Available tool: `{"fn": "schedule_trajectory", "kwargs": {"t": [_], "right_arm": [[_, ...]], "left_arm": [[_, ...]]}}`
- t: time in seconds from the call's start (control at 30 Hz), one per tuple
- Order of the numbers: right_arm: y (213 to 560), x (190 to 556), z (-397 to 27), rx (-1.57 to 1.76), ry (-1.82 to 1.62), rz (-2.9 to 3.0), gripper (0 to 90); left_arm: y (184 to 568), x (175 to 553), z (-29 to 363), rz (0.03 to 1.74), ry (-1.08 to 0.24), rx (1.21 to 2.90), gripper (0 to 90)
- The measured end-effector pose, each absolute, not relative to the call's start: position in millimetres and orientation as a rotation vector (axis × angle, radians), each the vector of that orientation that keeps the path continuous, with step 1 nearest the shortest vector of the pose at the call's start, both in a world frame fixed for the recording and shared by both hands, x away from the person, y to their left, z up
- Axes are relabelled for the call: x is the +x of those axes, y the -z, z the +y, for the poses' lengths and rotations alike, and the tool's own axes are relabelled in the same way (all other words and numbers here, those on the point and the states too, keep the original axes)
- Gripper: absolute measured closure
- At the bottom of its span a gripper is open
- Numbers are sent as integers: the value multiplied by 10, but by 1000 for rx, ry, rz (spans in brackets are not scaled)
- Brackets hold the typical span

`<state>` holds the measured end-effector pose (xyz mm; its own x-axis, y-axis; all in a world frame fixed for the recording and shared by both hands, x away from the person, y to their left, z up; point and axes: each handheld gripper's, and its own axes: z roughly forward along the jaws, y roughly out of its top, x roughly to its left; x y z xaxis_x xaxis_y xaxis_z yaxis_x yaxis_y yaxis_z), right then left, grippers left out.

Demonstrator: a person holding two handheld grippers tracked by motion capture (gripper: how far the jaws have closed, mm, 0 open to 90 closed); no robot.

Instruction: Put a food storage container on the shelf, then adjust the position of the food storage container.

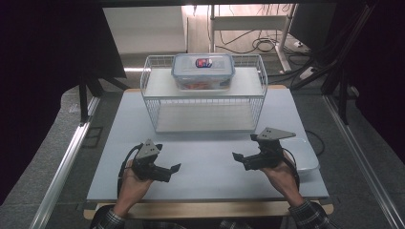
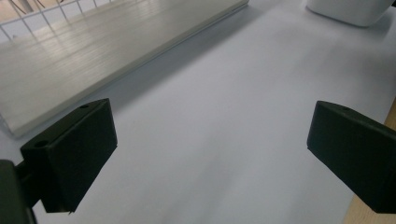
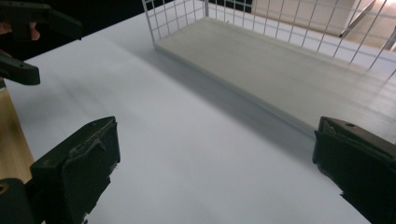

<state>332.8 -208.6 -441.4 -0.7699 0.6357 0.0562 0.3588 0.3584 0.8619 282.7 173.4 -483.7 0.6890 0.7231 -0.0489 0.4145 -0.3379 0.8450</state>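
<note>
A clear lidded container [image 1: 203,71] with something red inside stands on the top shelf of a white wire rack [image 1: 205,98] at the back of the table. Near the front edge, my left gripper [image 1: 172,171] is held open and points right, nothing between its jaws. My right gripper [image 1: 240,160] is open too and points left toward it. In the left gripper view the left gripper [image 2: 212,158] hangs over bare table. In the right gripper view the right gripper [image 3: 212,172] faces the rack's lower shelf board [image 3: 280,70], with the left gripper [image 3: 25,32] far off at upper left.
A white shallow dish [image 1: 302,153] lies at the table's right edge just behind my right hand; the dish [image 2: 350,9] appears at top right in the left gripper view. The rack's lower shelf [image 2: 84,60] is bare. A wooden strip [image 1: 205,209] runs along the front edge.
</note>
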Motion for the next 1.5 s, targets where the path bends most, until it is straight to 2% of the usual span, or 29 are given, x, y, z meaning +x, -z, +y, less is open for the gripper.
{"fn": "schedule_trajectory", "kwargs": {"t": [0.17,0.53,0.77,0.83,1.0,1.17,1.23,1.27,1.33,1.5], "right_arm": [[4547,3264,-2115,889,-1339,2338,42],[4792,3216,-2127,906,-1205,2414,49],[4810,3244,-2154,933,-1189,2409,35],[4790,3244,-2162,936,-1196,2392,7],[4679,3253,-2231,979,-1199,2338,5],[4611,3314,-2421,1057,-1126,2294,136],[4583,3340,-2526,1092,-1104,2267,248],[4565,3352,-2598,1104,-1108,2256,339],[4544,3369,-2699,1111,-1107,2267,463],[4509,3401,-2968,1142,-1054,2235,701]], "left_arm": [[4951,2753,1769,889,-436,1975,21],[5091,2691,1772,892,-459,2030,25],[5092,2691,1808,905,-452,2002,26],[5093,2692,1807,904,-453,2003,26],[5103,2701,1801,902,-450,2009,28],[5096,2697,1799,903,-456,2007,30],[5098,2700,1803,906,-454,2006,31],[5098,2701,1805,907,-453,2006,32],[5101,2705,1809,909,-453,2005,33],[5098,2706,1816,908,-457,2002,34]]}}
